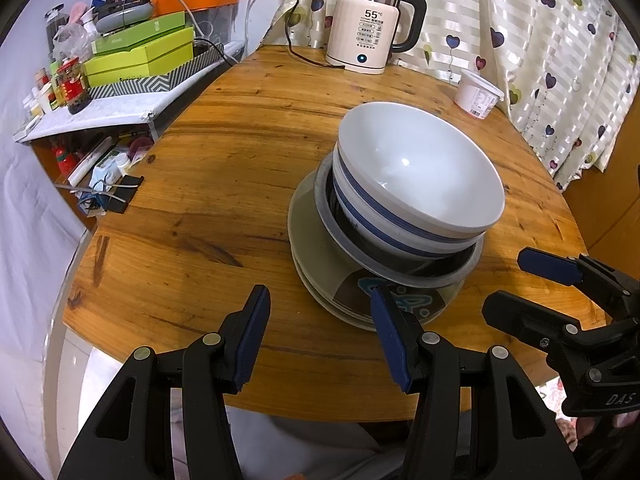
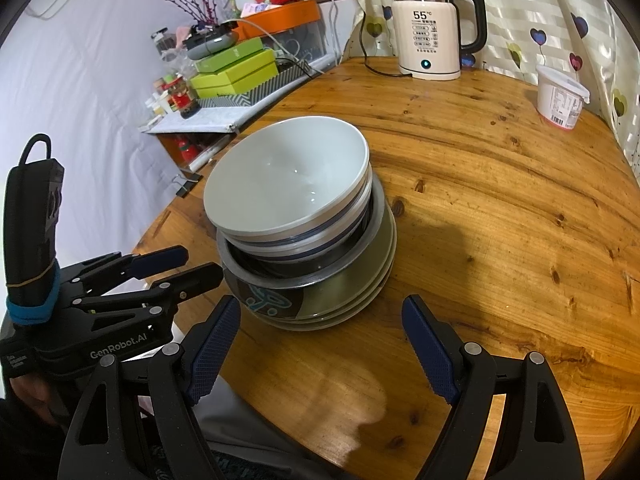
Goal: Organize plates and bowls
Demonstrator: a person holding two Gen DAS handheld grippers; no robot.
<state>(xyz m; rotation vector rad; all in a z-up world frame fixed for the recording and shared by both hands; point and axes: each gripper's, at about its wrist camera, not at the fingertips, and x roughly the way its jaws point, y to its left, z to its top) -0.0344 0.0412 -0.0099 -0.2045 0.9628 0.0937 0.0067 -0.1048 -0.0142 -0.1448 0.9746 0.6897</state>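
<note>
One stack of dishes stands on the round wooden table (image 1: pixel 224 160). A white bowl (image 1: pixel 416 168) (image 2: pixel 280 184) is on top, nested in a blue-striped bowl (image 1: pixel 360 208). Below them sit a dark grey-rimmed bowl (image 1: pixel 404 270) (image 2: pixel 288 284) and several grey-green plates (image 1: pixel 316 248) (image 2: pixel 360 292) with a blue pattern. My left gripper (image 1: pixel 318 292) (image 2: pixel 204 262) is open and empty near the front left of the stack. The right gripper (image 2: pixel 322 304) (image 1: pixel 520 280) hangs open and empty in front of the stack, its fingers apart from the plates.
A cream electric kettle (image 1: pixel 372 28) with its cord stands at the table's far side by a heart-print curtain. A white tub (image 1: pixel 478 94) sits to the right. A cluttered shelf with green boxes (image 1: pixel 140 56) adjoins the table on the left. The table edge is just below the grippers.
</note>
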